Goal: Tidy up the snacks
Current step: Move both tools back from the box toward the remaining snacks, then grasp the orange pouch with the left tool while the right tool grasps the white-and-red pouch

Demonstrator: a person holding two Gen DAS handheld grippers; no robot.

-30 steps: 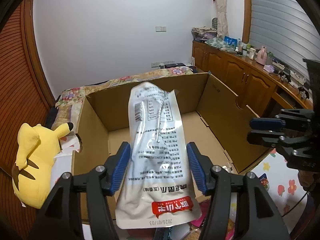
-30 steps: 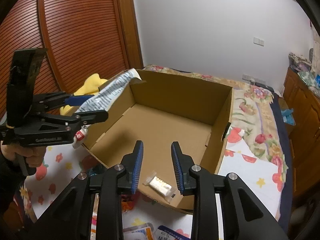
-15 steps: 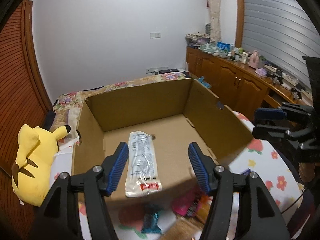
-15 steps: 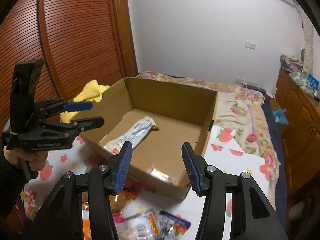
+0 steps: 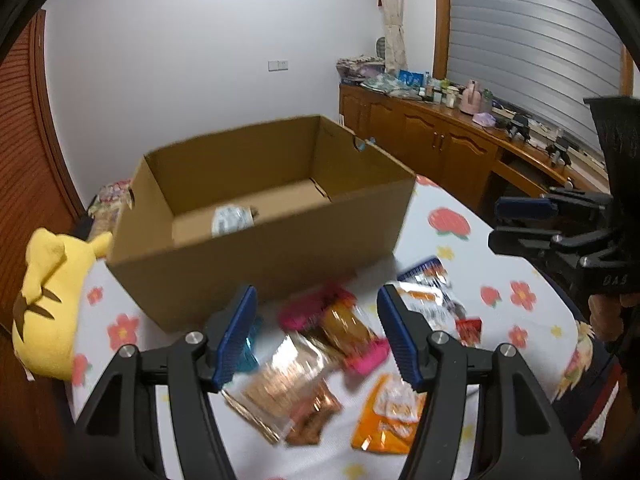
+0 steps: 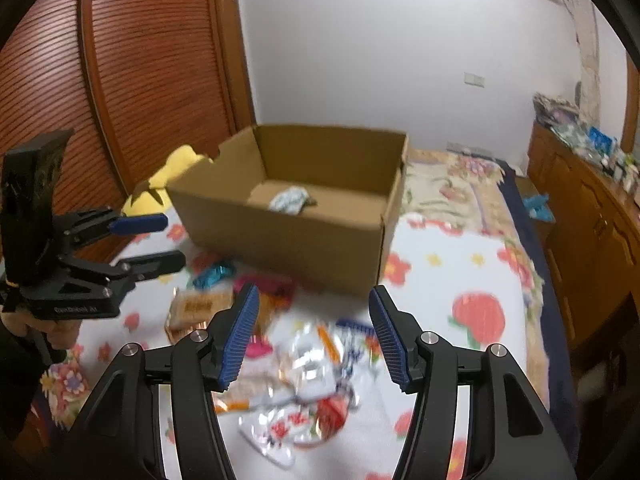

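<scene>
An open cardboard box (image 5: 256, 264) (image 6: 288, 240) stands on the flowered bedspread (image 5: 516, 272). In it lies a white pouch (image 5: 232, 220) (image 6: 289, 200). In front of the box, loose snack packets lie scattered: a clear biscuit pack (image 5: 288, 384), a pink pack (image 5: 360, 356), an orange pack (image 5: 388, 412) and white-and-red packs (image 6: 296, 420). My left gripper (image 5: 316, 300) hovers open over this pile with nothing between its fingers. My right gripper (image 6: 314, 300) is also over the pile; its jaws are opening and hold nothing. Each gripper shows at the edge of the other's view.
A yellow plush toy (image 5: 48, 288) (image 6: 176, 172) lies against the box's left side. Wooden slatted doors (image 6: 120, 80) stand at the left. A long wooden cabinet (image 5: 440, 148) with clutter on top runs along the right wall. A hand (image 6: 24, 320) holds the left gripper.
The white pouch left my left gripper and now lies in the box. Both grippers drew back from the box to above the snack pile. The right jaws spread wider.
</scene>
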